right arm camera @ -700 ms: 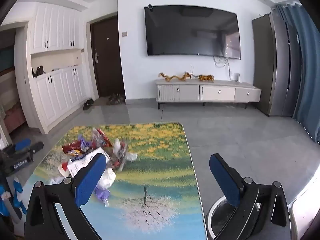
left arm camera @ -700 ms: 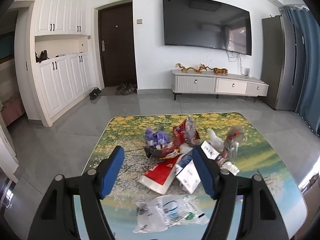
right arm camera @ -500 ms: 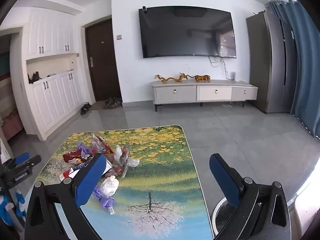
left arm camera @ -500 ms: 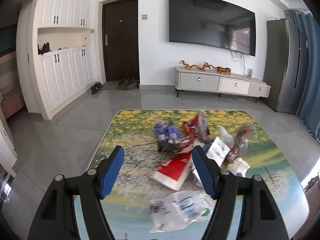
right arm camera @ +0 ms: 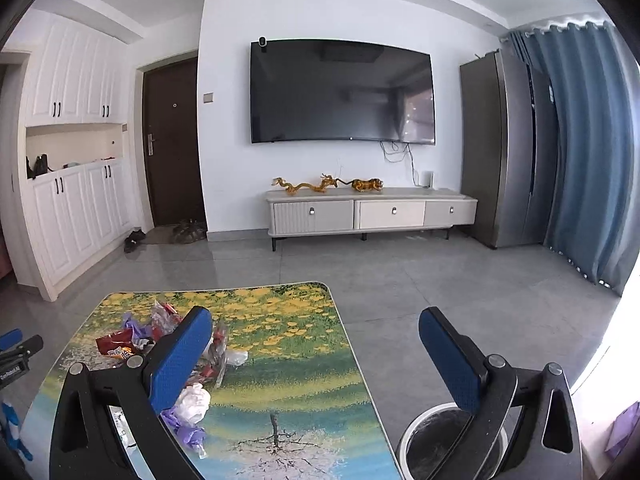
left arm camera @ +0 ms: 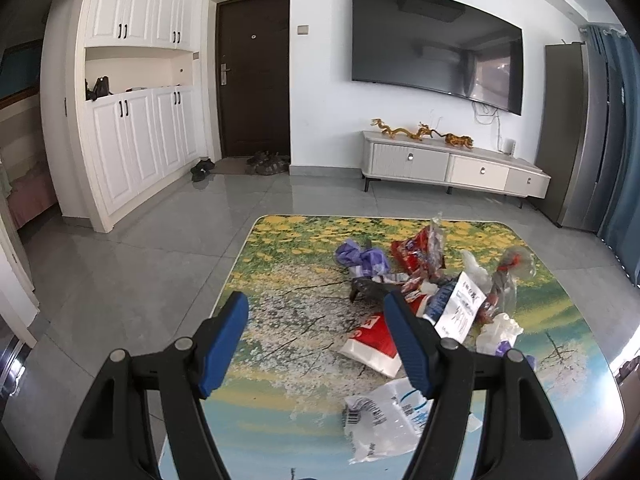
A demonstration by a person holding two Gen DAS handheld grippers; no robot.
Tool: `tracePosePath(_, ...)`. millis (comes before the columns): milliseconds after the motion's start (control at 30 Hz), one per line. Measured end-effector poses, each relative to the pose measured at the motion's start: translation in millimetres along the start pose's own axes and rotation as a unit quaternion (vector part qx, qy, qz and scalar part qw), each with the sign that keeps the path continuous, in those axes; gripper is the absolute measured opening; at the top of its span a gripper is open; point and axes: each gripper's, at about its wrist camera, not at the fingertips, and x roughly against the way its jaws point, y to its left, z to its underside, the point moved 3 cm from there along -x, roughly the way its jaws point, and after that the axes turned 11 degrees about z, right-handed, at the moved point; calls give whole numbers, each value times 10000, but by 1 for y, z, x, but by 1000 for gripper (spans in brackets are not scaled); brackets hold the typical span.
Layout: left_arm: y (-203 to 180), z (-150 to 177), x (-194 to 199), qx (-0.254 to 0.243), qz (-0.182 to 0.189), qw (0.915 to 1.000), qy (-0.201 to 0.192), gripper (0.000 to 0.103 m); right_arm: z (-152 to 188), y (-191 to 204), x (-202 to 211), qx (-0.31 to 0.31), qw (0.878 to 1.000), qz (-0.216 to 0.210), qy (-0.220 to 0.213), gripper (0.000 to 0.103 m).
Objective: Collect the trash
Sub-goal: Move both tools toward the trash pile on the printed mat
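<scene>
A pile of trash lies on the printed table: a purple wrapper, a red snack bag, a red-and-white pack, a white paper slip, crumpled clear plastic and a clear printed bag nearest me. My left gripper is open and empty, above the table's near left part, left of the pile. My right gripper is open and empty, above the table's right side; the pile shows at its left finger. A round bin stands on the floor at the lower right.
The table stands on a grey tiled floor. A TV stand and wall TV are far ahead. White cabinets and a dark door are at the left, a fridge and blue curtain at the right.
Both views have risen and tilted up. The left gripper has shifted left, so the pile now sits further right. The right gripper has pulled back. Both stay open.
</scene>
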Motion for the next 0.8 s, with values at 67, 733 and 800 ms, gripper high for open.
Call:
tracePosePath(67,4,2,0,72,-58,10000,12,69,2,-2,-7,11,10000,-4,81,103)
tracePosePath(733,83,39,36,610,-1264,9891,-442,69,83,-46,-30,219,9994,271,78,103)
tracePosePath(800,82,38,35,616,-1197,9899,-440,69,88,-40,-27,286,9991,314,45,103)
